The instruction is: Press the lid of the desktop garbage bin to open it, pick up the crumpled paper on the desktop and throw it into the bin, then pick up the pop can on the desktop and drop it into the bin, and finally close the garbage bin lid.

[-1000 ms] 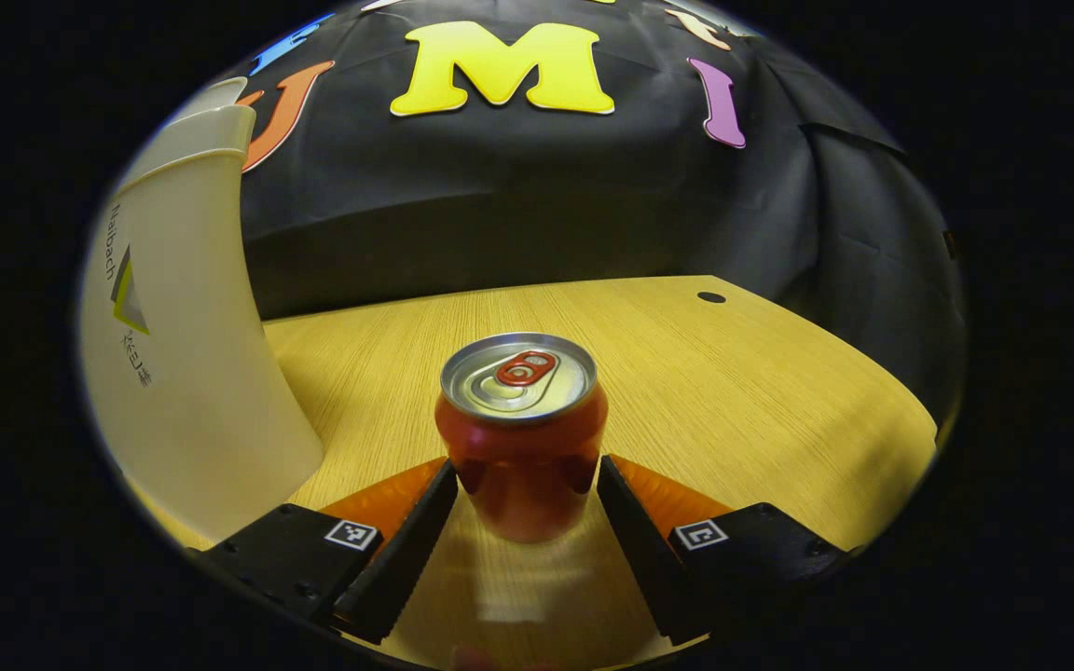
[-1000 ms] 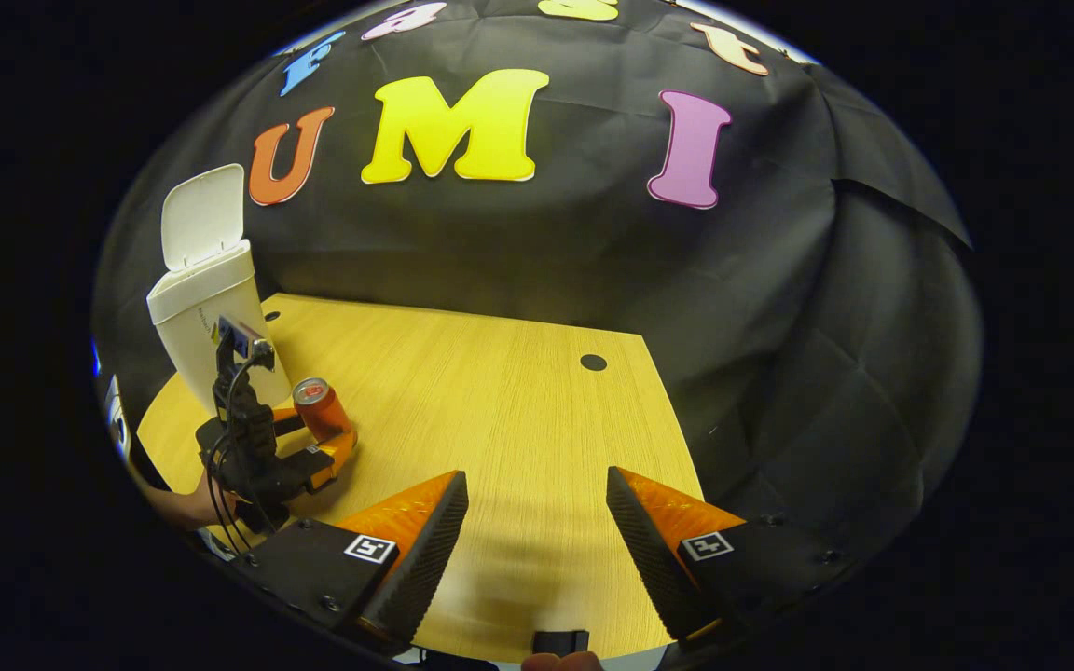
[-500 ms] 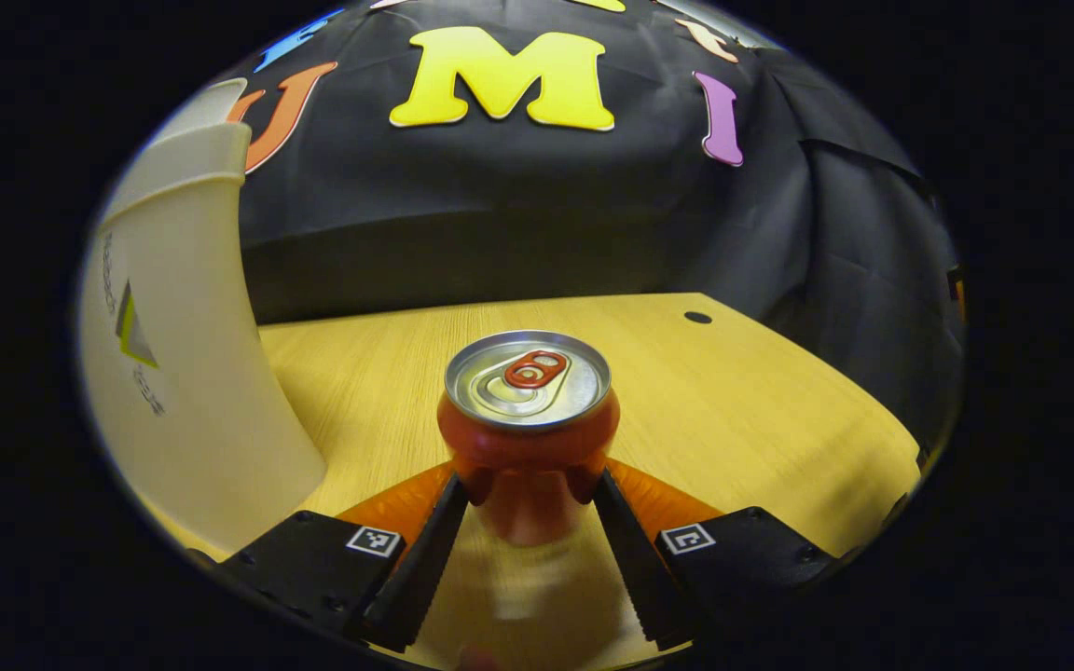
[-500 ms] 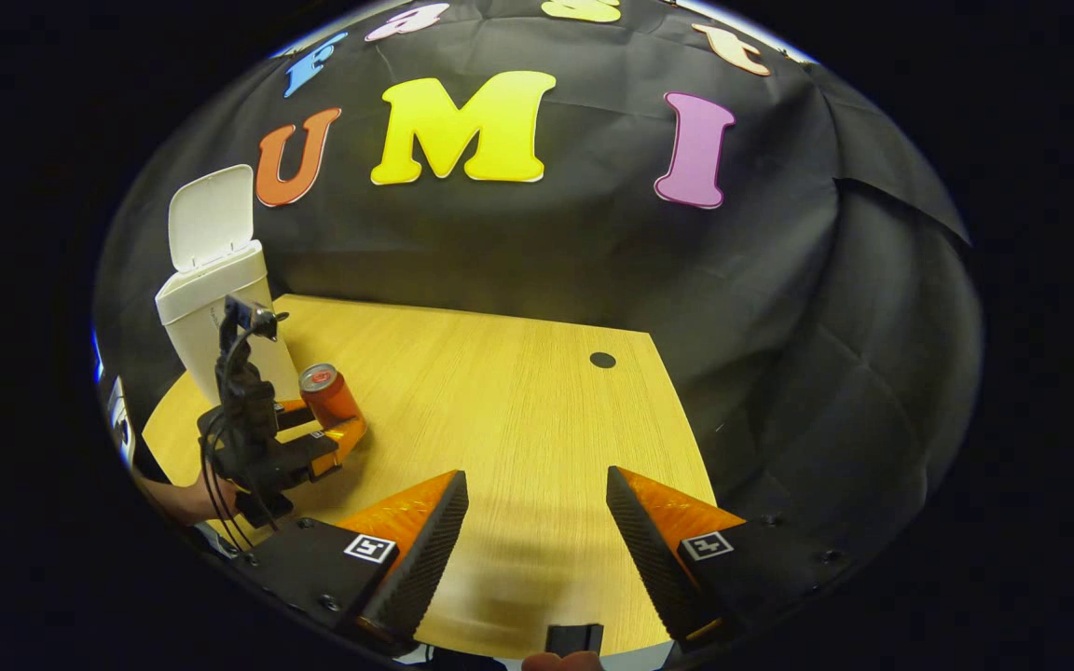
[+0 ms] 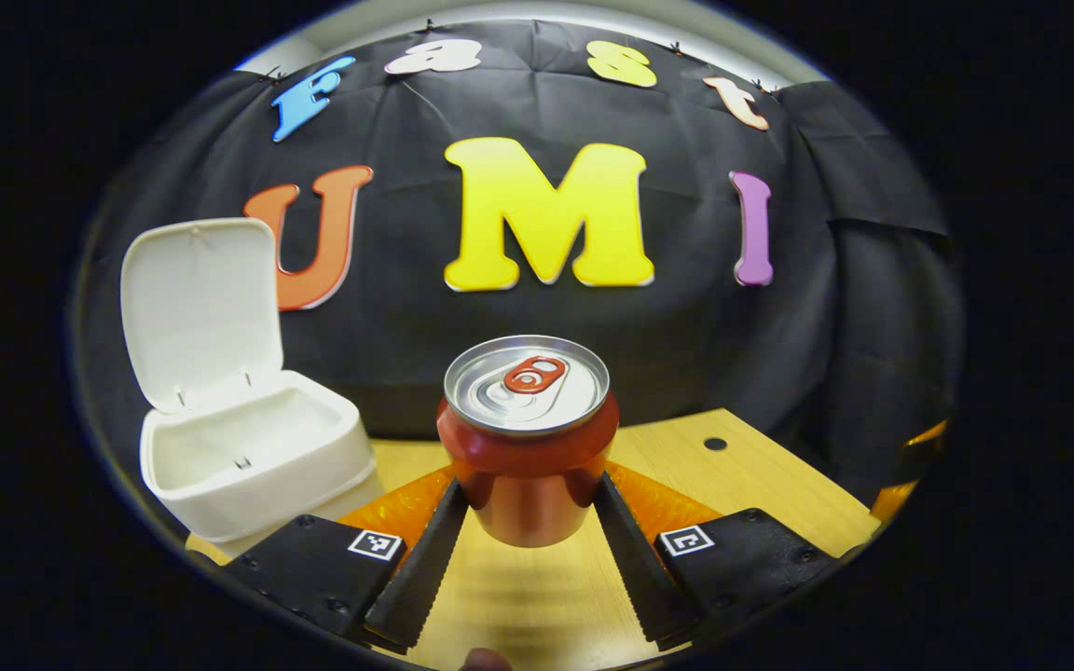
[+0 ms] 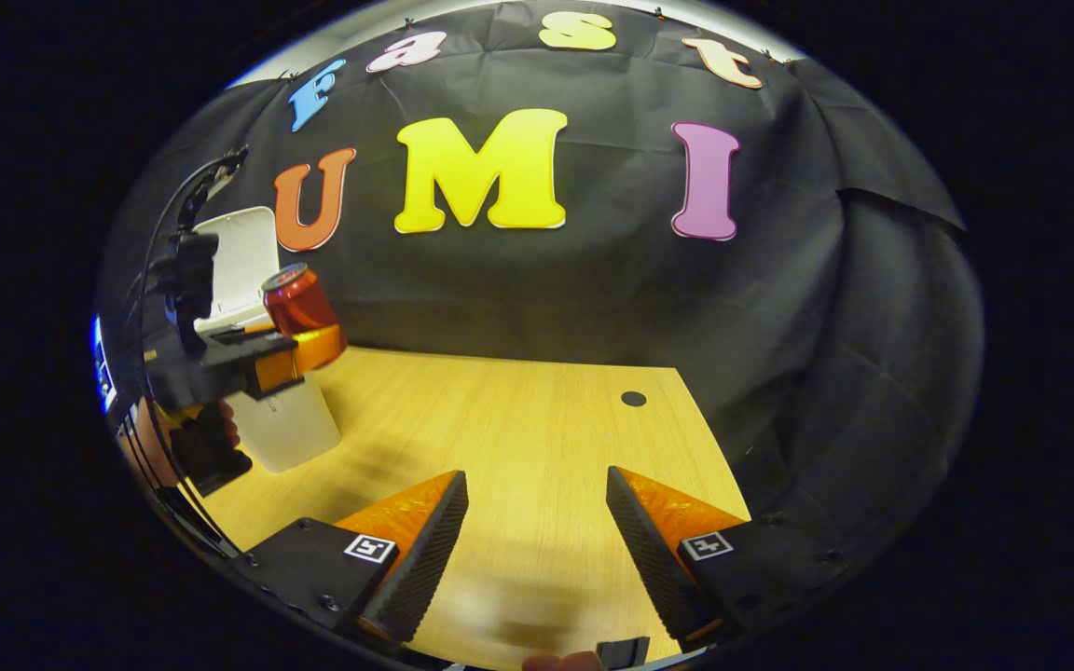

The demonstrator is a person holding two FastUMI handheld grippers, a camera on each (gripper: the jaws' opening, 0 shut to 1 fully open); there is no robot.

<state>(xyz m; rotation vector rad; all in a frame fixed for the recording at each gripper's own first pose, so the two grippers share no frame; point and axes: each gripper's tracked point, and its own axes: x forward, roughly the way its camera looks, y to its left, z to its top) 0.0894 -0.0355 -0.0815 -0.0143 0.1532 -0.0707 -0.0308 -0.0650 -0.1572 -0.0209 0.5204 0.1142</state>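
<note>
A red pop can [image 5: 526, 438] with a silver top hangs upright above the wooden table, and my left gripper [image 5: 526, 499] is shut on its lower half. To its left stands the white bin [image 5: 253, 457] with its lid [image 5: 197, 308] raised; I cannot make out anything inside. In the right gripper view the can [image 6: 295, 300] is held high beside the bin [image 6: 287, 433], level with the raised lid [image 6: 240, 256]. My right gripper [image 6: 537, 508] is open over the table's near part with nothing between its fingers.
The wooden table [image 6: 518, 438] has a small dark hole [image 6: 633, 398] near its far right corner. Black cloth closes the back and right side. A hand [image 6: 159, 447] grips the left gripper's handle at the left edge.
My left gripper has lifted the can off the table, up to the level of the bin's opening. The right gripper has stayed open and tilted slightly.
</note>
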